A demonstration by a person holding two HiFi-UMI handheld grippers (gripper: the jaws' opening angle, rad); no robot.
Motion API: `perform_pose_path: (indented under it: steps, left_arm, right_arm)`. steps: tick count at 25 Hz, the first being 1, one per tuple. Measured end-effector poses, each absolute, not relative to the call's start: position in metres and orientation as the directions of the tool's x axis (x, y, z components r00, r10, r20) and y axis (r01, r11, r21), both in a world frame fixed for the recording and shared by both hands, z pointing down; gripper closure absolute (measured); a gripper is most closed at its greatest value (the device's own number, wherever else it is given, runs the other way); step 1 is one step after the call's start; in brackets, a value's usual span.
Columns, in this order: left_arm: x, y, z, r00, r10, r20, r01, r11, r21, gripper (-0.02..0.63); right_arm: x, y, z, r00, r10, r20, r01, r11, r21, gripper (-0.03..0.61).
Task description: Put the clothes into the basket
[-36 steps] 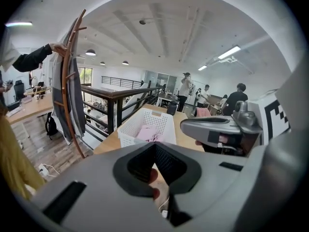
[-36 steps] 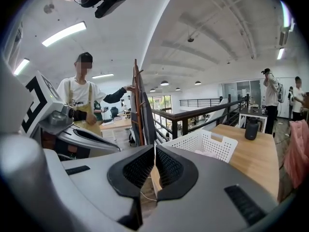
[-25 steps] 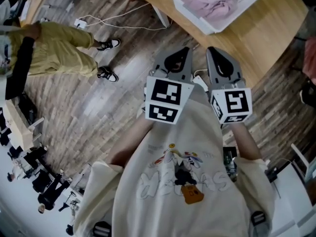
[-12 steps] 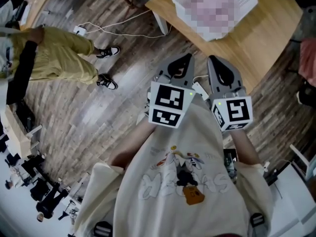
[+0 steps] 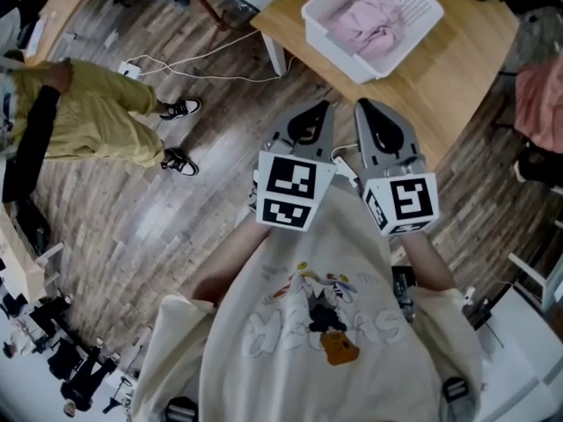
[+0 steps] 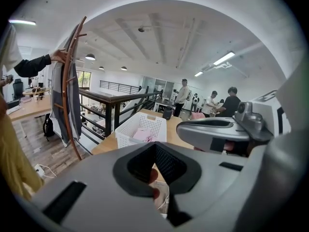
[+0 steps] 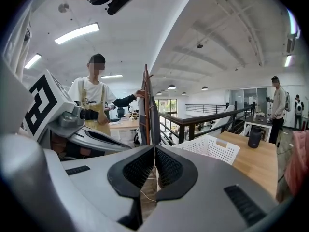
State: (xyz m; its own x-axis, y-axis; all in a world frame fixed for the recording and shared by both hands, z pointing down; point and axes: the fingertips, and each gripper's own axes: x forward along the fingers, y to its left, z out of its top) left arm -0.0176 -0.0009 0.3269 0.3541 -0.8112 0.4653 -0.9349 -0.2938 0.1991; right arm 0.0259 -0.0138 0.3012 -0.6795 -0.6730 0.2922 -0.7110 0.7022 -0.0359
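Note:
A white basket stands on the wooden table with pink clothes lying in it. My left gripper and right gripper hang side by side over the floor, just short of the table's near corner. Both are shut with nothing between the jaws. In the left gripper view the basket and its pink clothes lie straight beyond the shut left gripper. From the right gripper, the basket lies slightly to the right.
A person in yellow clothes stands on the wood floor to the left, holding a wooden coat rack. A white cable trails across the floor by the table. A black railing runs behind the table, and more people stand far off.
Both grippers have risen a little, staying shut and side by side. The head view has shifted, so the basket and table corner sit slightly lower and further left in the picture.

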Motion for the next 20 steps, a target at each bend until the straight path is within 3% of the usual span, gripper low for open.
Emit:
perform_pose_path:
  steps: [20]
  left_arm:
    - [-0.022, -0.006, 0.329, 0.378, -0.805, 0.458, -0.926, -0.322, 0.198, 0.613]
  right_arm:
    - [0.014, -0.013, 0.307, -0.674, -0.669, 0.313, -0.711, 0.703, -0.028, 0.554]
